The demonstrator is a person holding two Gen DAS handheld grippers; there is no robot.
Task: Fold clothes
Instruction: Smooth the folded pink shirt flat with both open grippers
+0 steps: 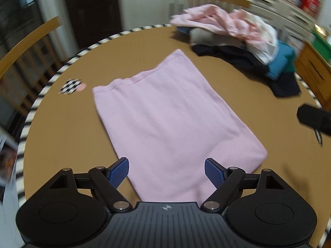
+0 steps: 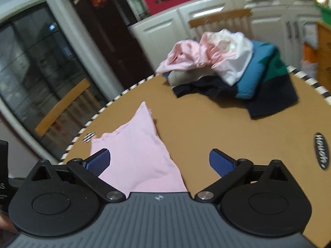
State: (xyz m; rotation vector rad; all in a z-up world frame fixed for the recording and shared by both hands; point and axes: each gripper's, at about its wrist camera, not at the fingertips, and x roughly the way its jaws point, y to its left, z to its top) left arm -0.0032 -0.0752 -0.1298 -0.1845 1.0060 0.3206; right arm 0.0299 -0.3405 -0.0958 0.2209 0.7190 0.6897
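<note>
A light pink garment (image 1: 169, 119) lies folded flat in a long rectangle on the round brown table (image 1: 68, 128). My left gripper (image 1: 166, 172) is open and empty, held just above the garment's near end. My right gripper (image 2: 159, 162) is open and empty, above the same pink garment (image 2: 136, 153) near its right edge. Part of the right gripper's black body (image 1: 314, 119) shows at the right edge of the left wrist view.
A heap of unfolded clothes (image 1: 238, 39), pink, white, blue, green and black, sits at the table's far right; it also shows in the right wrist view (image 2: 227, 70). The table rim is striped black and white (image 1: 31, 111). A small checkered marker (image 1: 71, 85) lies left. Wooden chairs (image 2: 68, 107) stand around.
</note>
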